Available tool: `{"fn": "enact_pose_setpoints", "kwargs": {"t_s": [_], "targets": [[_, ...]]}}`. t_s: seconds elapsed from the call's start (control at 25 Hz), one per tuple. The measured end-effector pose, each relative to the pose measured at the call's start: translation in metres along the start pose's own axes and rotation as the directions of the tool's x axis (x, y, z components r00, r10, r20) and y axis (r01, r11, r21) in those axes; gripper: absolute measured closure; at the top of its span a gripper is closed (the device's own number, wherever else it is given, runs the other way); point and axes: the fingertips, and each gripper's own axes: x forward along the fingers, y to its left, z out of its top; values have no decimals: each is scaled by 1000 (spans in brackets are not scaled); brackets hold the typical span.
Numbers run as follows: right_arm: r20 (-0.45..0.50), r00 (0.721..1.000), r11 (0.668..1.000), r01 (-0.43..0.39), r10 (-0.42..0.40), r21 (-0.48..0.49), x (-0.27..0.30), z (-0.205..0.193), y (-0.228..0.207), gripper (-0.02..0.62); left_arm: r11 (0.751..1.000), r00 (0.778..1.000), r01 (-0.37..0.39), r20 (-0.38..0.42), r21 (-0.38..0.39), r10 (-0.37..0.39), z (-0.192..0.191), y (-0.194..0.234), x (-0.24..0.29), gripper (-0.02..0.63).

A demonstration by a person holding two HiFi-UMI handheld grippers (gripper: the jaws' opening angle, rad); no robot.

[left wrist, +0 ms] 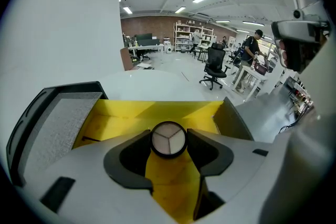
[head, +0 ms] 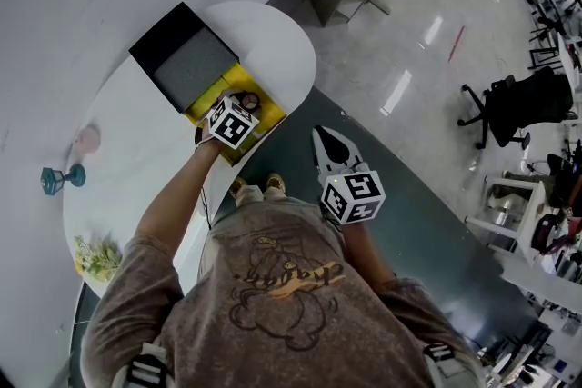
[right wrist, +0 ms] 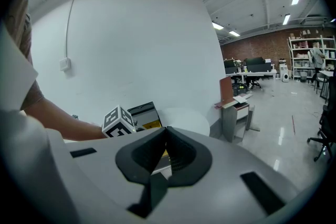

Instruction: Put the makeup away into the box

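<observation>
Compact [left wrist: 168,138] is being gripped by L gripper [left wrist: 169,143] over yellow box [left wrist: 126,115], R gripper [right wrist: 164,136] being held closed/empty; early release risks it being bounced out.

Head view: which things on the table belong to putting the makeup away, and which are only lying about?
For the job:
- round compact, held in the left gripper over the box
- box with yellow lining, lid open

Lying about:
- teal stand
- pink round thing
- yellow-green bunch
- right gripper, shut, empty, off the table
</observation>
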Motion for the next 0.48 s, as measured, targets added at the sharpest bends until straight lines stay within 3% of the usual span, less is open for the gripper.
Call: {"fn": "enact_pose_setpoints", "kwargs": {"t_s": [0.48], "targets": [[4, 1000, 1000, -3, 3, -6, 3, -3, -6, 592, 1000, 1000, 2, 23, -12, -2, 7, 1, -5, 371]]}}
